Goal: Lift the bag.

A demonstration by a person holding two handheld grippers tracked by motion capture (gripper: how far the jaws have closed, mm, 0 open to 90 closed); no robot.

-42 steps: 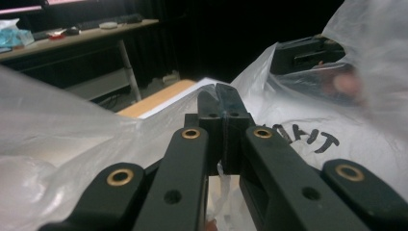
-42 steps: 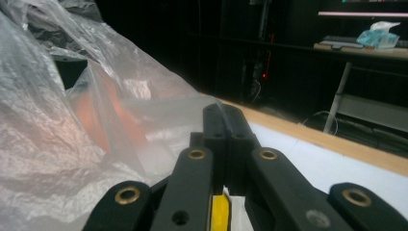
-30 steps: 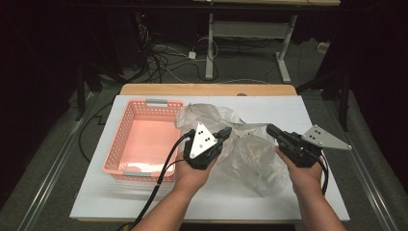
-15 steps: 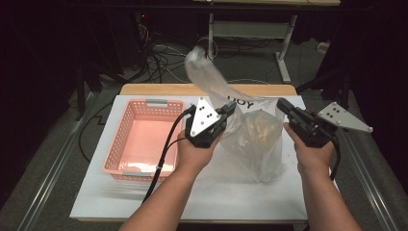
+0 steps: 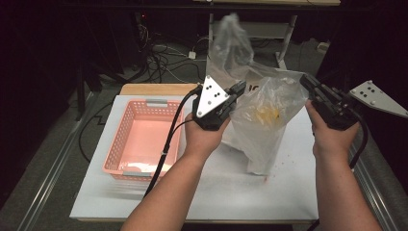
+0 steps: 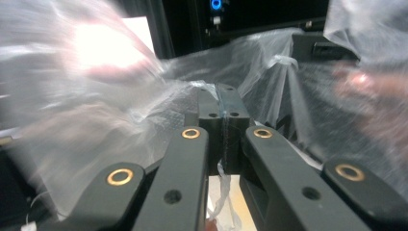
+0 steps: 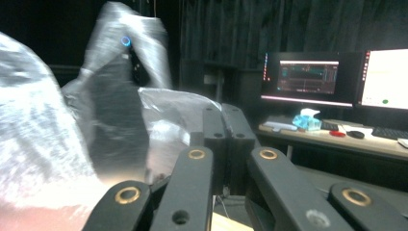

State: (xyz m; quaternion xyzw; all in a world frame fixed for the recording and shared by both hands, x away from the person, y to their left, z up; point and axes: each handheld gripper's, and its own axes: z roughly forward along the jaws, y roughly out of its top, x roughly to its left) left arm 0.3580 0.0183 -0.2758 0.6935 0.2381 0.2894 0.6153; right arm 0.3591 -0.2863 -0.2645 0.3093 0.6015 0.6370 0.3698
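A clear plastic bag [image 5: 262, 120] with yellowish contents hangs upright above the white table, its bottom near the tabletop. My left gripper [image 5: 239, 88] is shut on the bag's left upper edge, and my right gripper [image 5: 306, 80] is shut on its right upper edge. A loose flap of the bag [image 5: 230, 41] rises above the left gripper. In the left gripper view the film [image 6: 120, 120] is pinched between the closed jaws of my left gripper [image 6: 223, 96]. In the right gripper view the bag [image 7: 43, 139] spreads left of my right gripper [image 7: 223, 118], whose jaws stand closed.
A pink plastic basket [image 5: 126, 159] sits on the left part of the white table [image 5: 231, 192]. Small crumbs lie on the table under the bag. Monitors [image 7: 312, 77] and a desk stand beyond the right gripper. Cables lie on the floor behind the table.
Both grippers have lifted the bag from lying flat on the table to hanging upright. The bag's mouth has been pulled wider as the hands rose and spread apart.
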